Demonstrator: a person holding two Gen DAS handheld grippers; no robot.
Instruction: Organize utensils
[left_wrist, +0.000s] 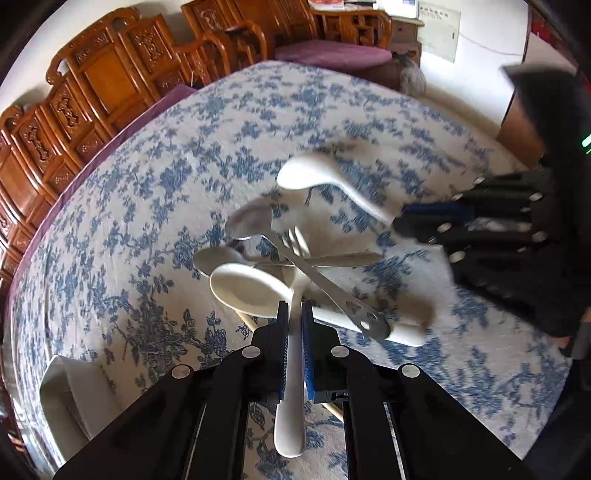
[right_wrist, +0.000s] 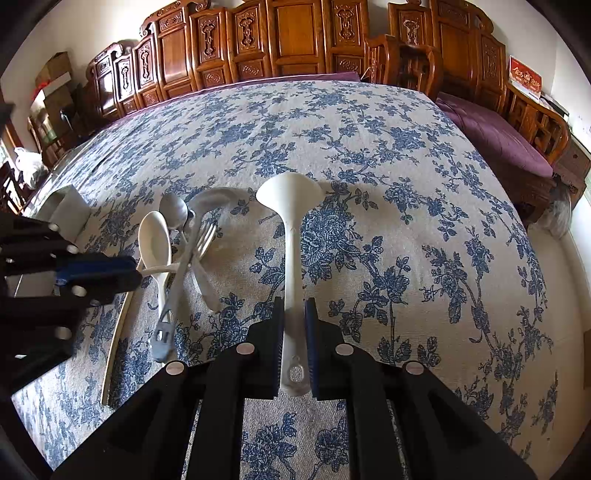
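My left gripper (left_wrist: 294, 310) is shut on the neck of a white spoon (left_wrist: 247, 291); its handle runs back between the blue pads toward the camera. The spoon's bowl hangs over a heap of utensils: metal spoons (left_wrist: 247, 221), a fork (left_wrist: 295, 236), a steel handle with holes (left_wrist: 365, 321) and another white handle (left_wrist: 406, 334). My right gripper (right_wrist: 294, 306) is shut on the handle of a white ladle (right_wrist: 290, 192), bowl pointing away over the cloth. In the right wrist view the left gripper (right_wrist: 136, 269) reaches in from the left beside the white spoon (right_wrist: 155, 240).
The table wears a blue floral cloth (right_wrist: 406, 221). A white container (left_wrist: 66, 387) stands at the near left, seen also as the white container (right_wrist: 66, 210). A wooden stick (right_wrist: 114, 332) lies beside the heap. Carved wooden chairs (right_wrist: 295, 37) and a purple cushioned bench (right_wrist: 498, 136) ring the table.
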